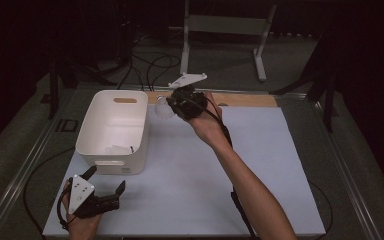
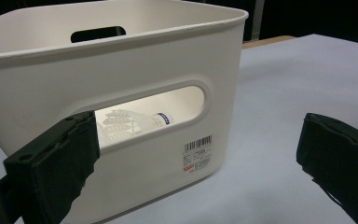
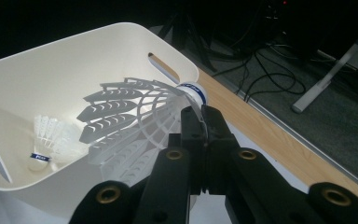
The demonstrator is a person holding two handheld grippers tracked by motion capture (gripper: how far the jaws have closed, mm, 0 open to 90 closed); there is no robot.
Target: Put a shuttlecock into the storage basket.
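Just right of the bin's (image 1: 111, 125) far corner, my right gripper (image 1: 176, 106) pinches a shuttlecock (image 3: 135, 116), skirt pointing left toward the bin; my left gripper (image 1: 107, 182) waits open nearby

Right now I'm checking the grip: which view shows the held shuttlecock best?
The right gripper view: the shuttlecock sits close up, pinched in the right gripper beside the white bin. The high view shows it as a small white blur. The left gripper view shows another shuttlecock inside the bin.
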